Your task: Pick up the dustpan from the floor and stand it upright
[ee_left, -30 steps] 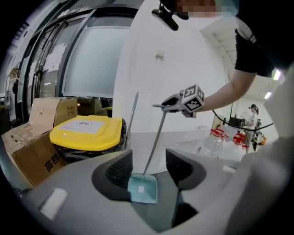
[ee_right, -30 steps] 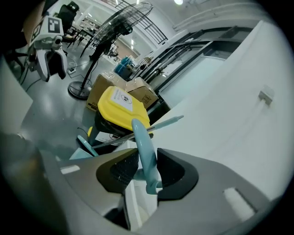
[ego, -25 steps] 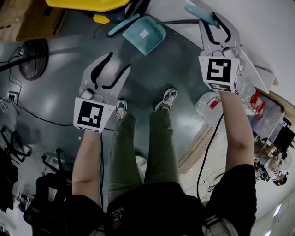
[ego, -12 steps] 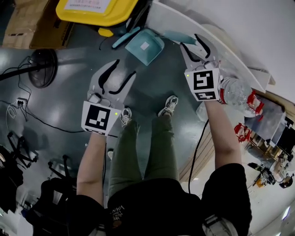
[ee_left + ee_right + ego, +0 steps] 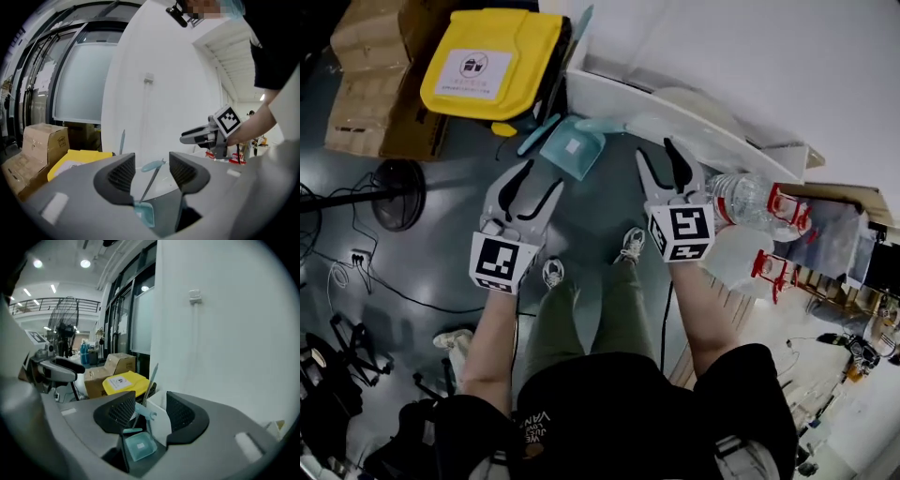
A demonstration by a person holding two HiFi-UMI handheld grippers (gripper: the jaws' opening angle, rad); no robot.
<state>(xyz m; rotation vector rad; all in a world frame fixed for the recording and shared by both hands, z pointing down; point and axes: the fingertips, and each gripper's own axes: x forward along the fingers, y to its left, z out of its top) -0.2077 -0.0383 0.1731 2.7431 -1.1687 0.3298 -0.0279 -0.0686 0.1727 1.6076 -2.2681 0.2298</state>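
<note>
The teal dustpan [image 5: 572,150] stands on the grey floor, its long handle [image 5: 602,125] leaning on the white ledge [image 5: 675,117]. It also shows between the jaws in the left gripper view, dustpan [image 5: 144,213], and in the right gripper view, dustpan [image 5: 139,446], well beyond the fingertips. My left gripper [image 5: 540,178] hangs open just left of the pan with nothing in it. My right gripper [image 5: 658,150] is right of the handle and apart from it. Its jaws have just been opening and stand open with nothing between them.
A yellow bin [image 5: 492,61] and cardboard boxes [image 5: 370,84] stand behind the dustpan, with a teal stick [image 5: 123,140] upright beside them. A floor fan [image 5: 398,192] and cables lie to the left. Water bottles [image 5: 750,202] are at the right. The person's shoes [image 5: 630,246] are below the grippers.
The right gripper has let go of the teal handle, rolled and drawn back with its jaws wider. Both grippers have lifted away from the dustpan, which now leans on the ledge.
</note>
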